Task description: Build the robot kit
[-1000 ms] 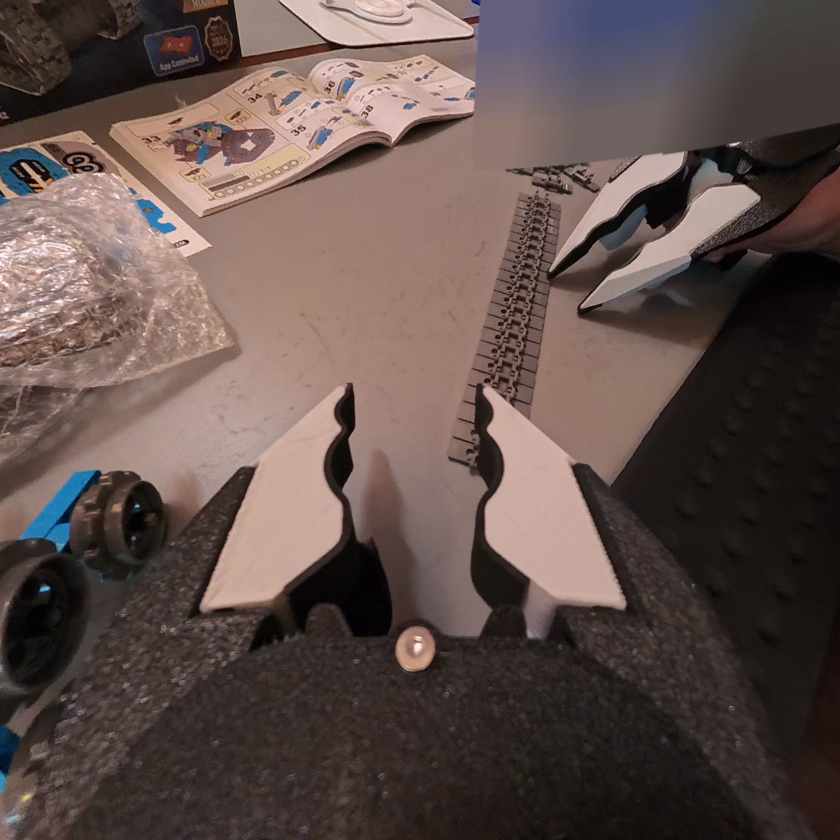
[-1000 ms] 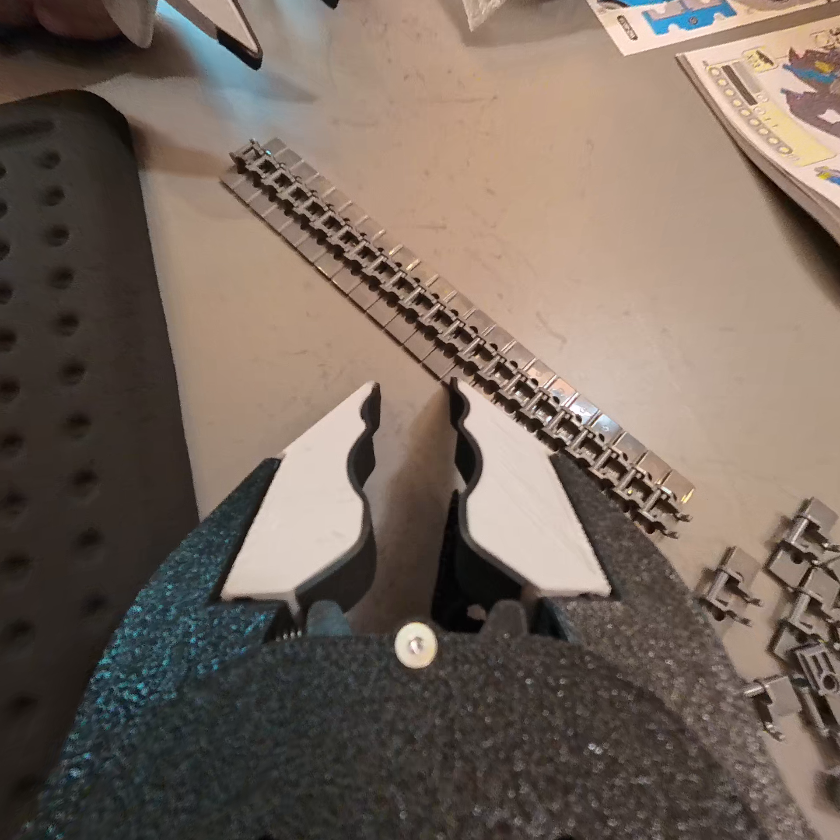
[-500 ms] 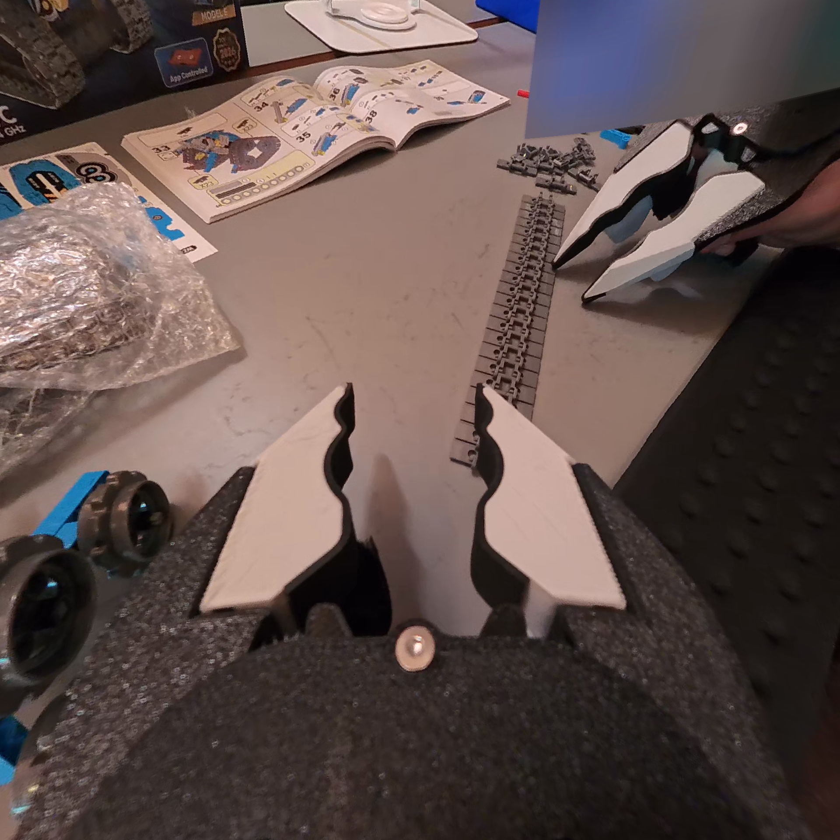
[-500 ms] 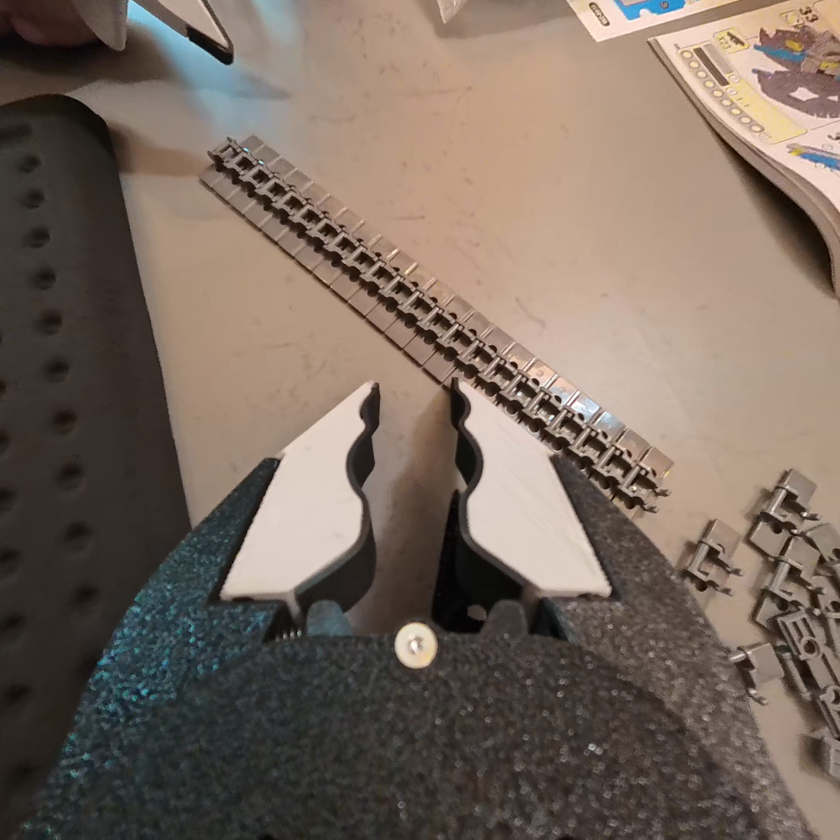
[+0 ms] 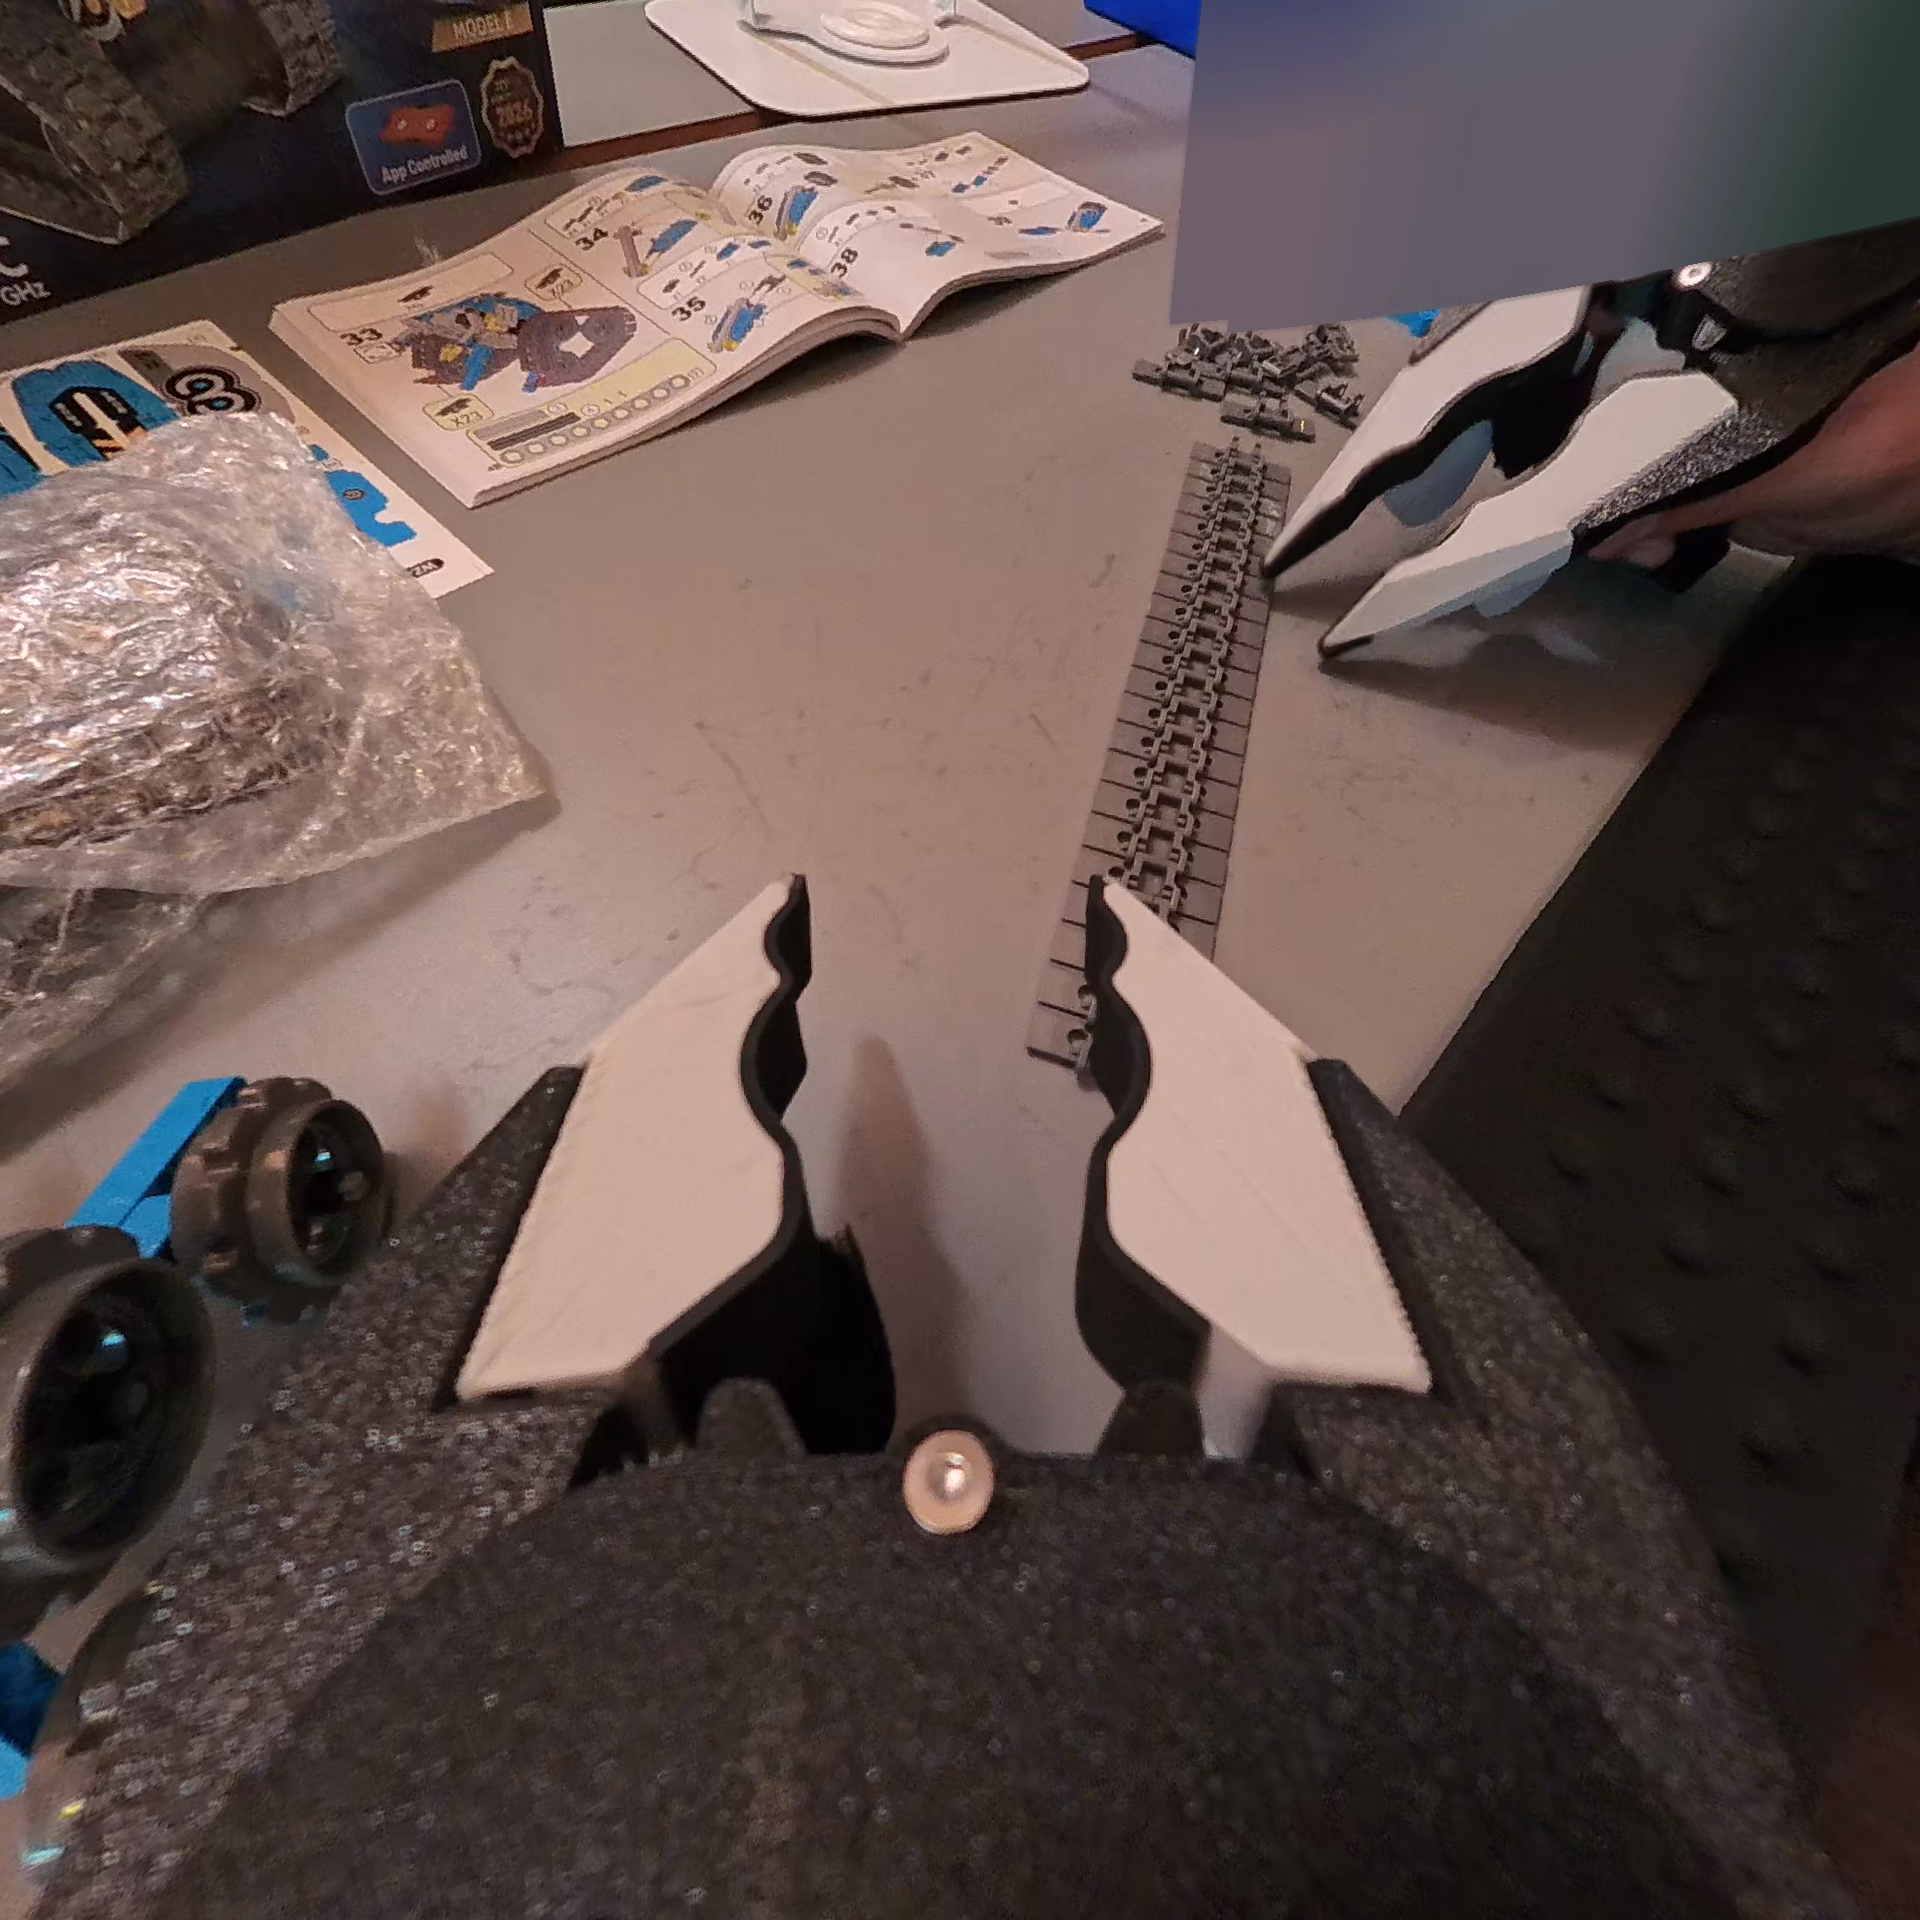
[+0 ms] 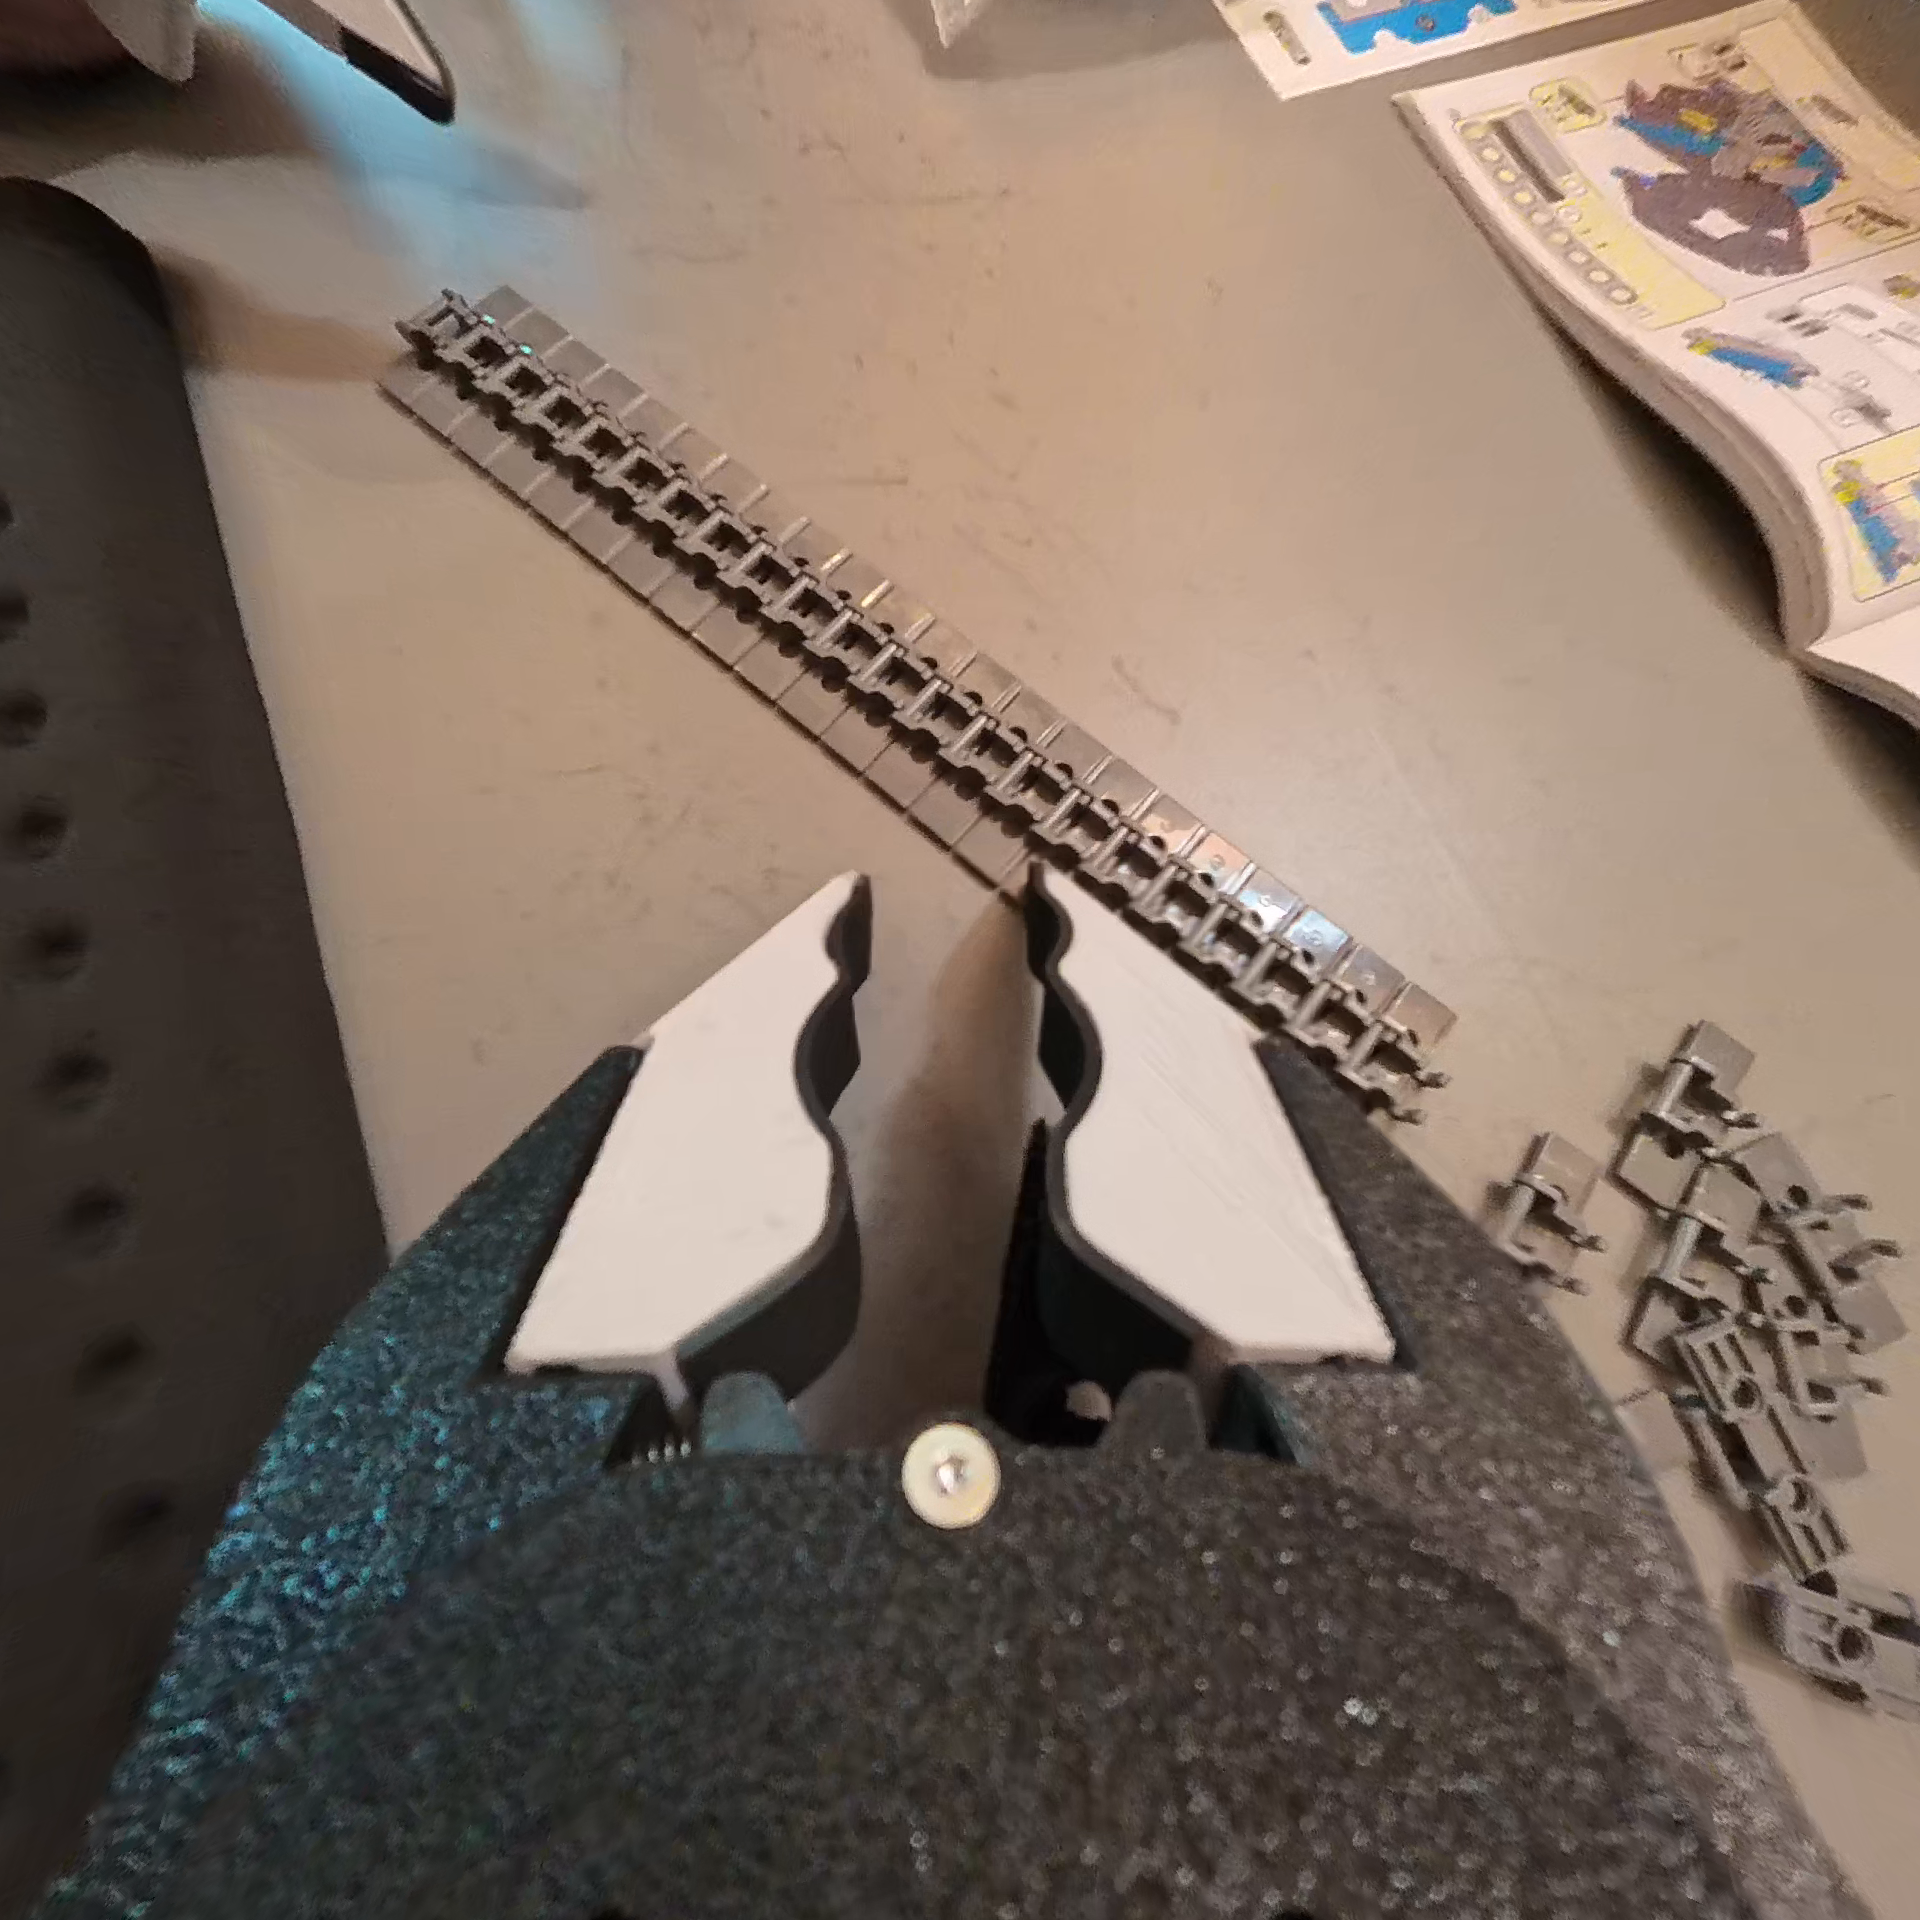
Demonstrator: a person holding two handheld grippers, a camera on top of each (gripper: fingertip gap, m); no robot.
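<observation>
- Grey scuffed tabletop (image 5: 831, 644) carries everything; dark perforated rubber mat (image 5: 1714, 1091) lies along its near-right edge.
- Dark printed cardboard box (image 5: 260, 104) stands at the far left; a white flat tray (image 5: 883, 73) sits beyond the booklet.
- Crinkled clear plastic bag of parts (image 5: 208, 665) lies at left, partly over a blue-and-white sticker sheet (image 5: 94, 405).
- Open instruction booklet with colour diagrams (image 5: 665, 301) lies flat at the far side, well apart from both grippers.
- Left gripper (image 5: 943, 899): white fingers spread, nothing between them. Right fingertip overlaps the near end of the track strip in view; contact cannot be confirmed.
- Right gripper (image 6: 945, 888): white fingers apart with a narrower gap, nothing held. Tips sit just beside the strip's edge, toward its far end.
- Long grey linked plastic track strip (image 5: 1184, 727) lies flat and straight on the table, between the two grippers, beside the mat.
- Partly built blue model with dark grey toothed wheels (image 5: 281, 1195) sits just left of the left gripper.
- Pile of loose grey track links (image 6: 1745, 1278) lies just past the strip's far end, right of the right gripper.
</observation>
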